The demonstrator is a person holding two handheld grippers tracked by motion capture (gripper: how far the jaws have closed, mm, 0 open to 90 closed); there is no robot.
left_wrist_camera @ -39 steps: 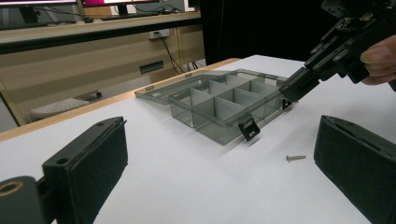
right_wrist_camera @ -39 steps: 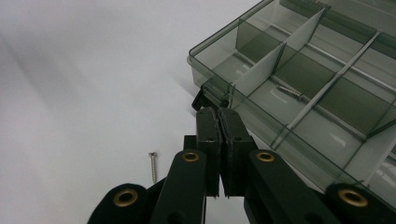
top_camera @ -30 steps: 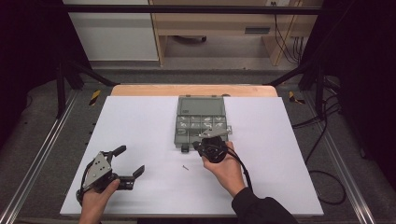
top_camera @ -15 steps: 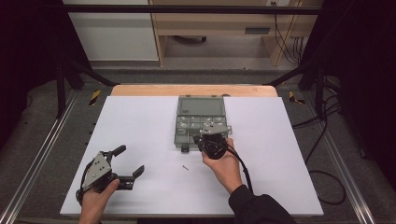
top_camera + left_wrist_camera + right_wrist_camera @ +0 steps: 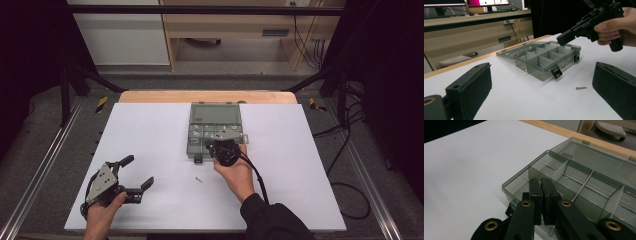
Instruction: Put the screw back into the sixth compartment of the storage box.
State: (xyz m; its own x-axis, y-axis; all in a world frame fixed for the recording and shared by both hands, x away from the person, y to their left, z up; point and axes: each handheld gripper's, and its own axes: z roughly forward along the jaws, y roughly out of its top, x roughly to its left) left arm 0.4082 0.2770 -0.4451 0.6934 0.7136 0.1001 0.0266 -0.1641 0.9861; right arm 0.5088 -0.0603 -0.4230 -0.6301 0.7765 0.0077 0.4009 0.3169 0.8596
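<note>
Nearest the person, the left gripper (image 5: 131,176) rests low on the white table (image 5: 150,130) at its near left corner, held in the left hand (image 5: 102,215). Its jaws stand wide apart with nothing between them; in the left gripper view the two black pads (image 5: 471,87) frame bare table.

A single small screw (image 5: 199,179) lies loose on the table between the two grippers, just in front of the box. In the left gripper view the screw (image 5: 581,88) lies near the front latch (image 5: 556,72).

The right hand (image 5: 235,172) holds the right gripper (image 5: 216,146) over the near edge of the compartment box (image 5: 215,131). The jaws are pressed fully together; whether anything small is pinched between the pads cannot be told. In the right gripper view the closed tips (image 5: 541,182) sit above the near corner compartment (image 5: 524,182).

The compartment box is a smoky transparent plastic organiser at the table's centre, lid (image 5: 216,113) folded open flat toward the far side. Moulded lettering (image 5: 566,155) stands on the rim by the hinge; it is too small to read.

Compared with one second ago, the right gripper sits slightly farther over the box. The left gripper, the screw and the box lie unchanged.
</note>
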